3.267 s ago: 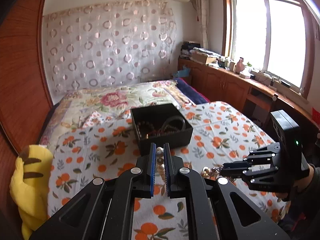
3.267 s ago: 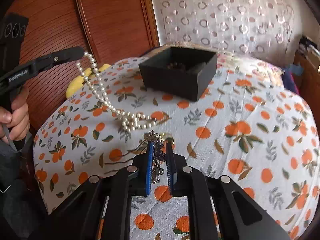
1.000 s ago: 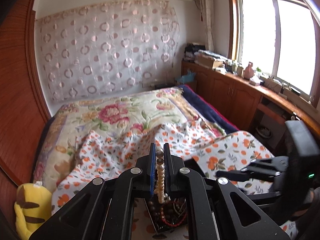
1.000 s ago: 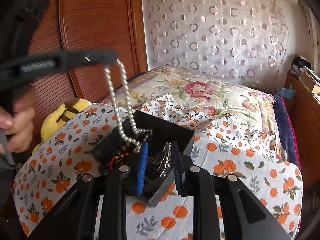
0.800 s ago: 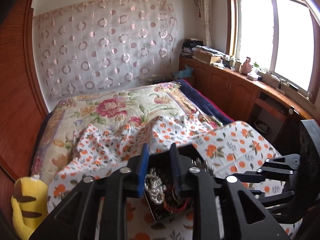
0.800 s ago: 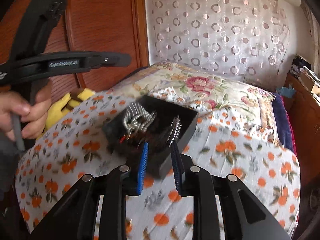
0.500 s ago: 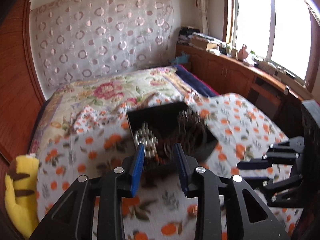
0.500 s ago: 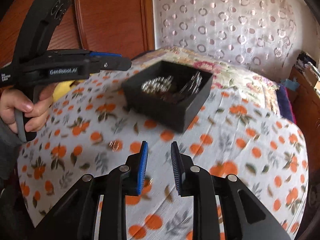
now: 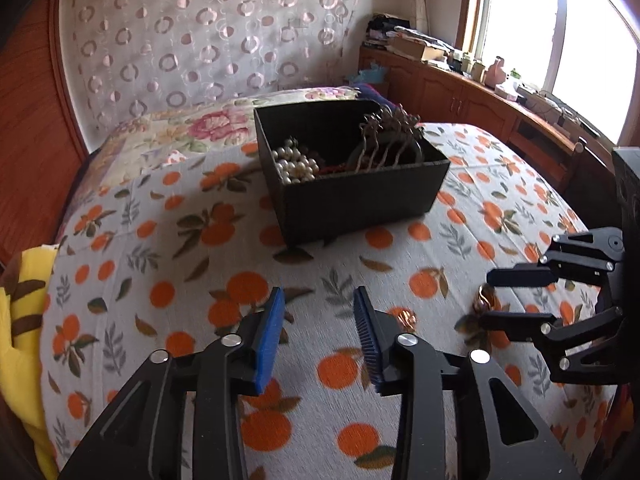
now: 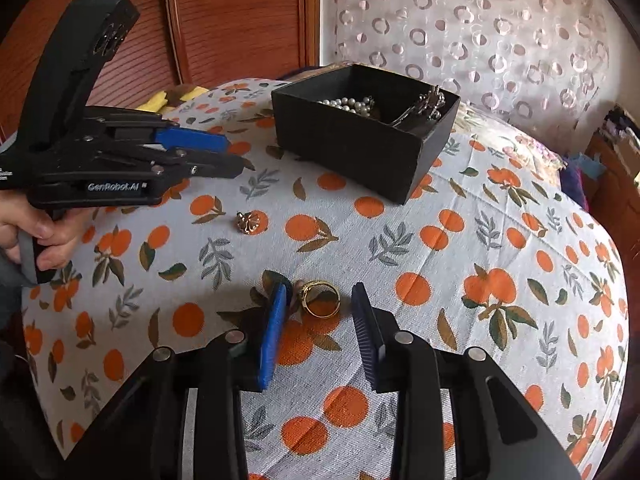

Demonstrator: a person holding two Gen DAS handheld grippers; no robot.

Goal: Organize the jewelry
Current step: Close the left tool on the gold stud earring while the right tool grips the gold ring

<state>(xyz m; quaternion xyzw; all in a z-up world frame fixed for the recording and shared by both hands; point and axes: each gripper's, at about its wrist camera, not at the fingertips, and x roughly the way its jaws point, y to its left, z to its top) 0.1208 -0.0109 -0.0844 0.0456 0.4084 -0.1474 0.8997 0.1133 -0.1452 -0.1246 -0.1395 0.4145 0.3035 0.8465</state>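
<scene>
In the right wrist view the right gripper (image 10: 318,308), black with blue ribbed pads, fills the lower middle of the frame; its jaws are parting and grip nothing; a gold band ring with a dark inner face (image 10: 320,298) lies on the cloth between the two fingertips, just beside the left-hand pad, and whether that pad touches it cannot be told. Up and to the left of the ring, well apart from it, a small gold flower-shaped trinket (image 10: 246,222) rests on an orange print. At the left edge of that frame a hand (image 10: 38,236) grips the handle of the left gripper (image 10: 230,156), whose fingers point toward the middle of the frame.

In the left wrist view the left gripper (image 9: 320,312) sits at lower centre; its jaws are opening too, with only bare cloth between them. A small gold piece (image 9: 404,316) shows just past its right-hand finger; at the right edge the other gripper straddles a second gold piece (image 9: 484,300).

Both tools hang over a white bedspread printed with oranges and leaves (image 10: 480,248); on it, in the upper middle of each frame, stands an open black square box (image 9: 360,196) holding a heap of white pearl beads (image 9: 296,166), a silver-toned metal comb-like ornament (image 9: 388,136) leaning on its far right wall, and some dark red beads; a yellow plush toy with brown stripes (image 9: 20,320) lies at the left edge.
</scene>
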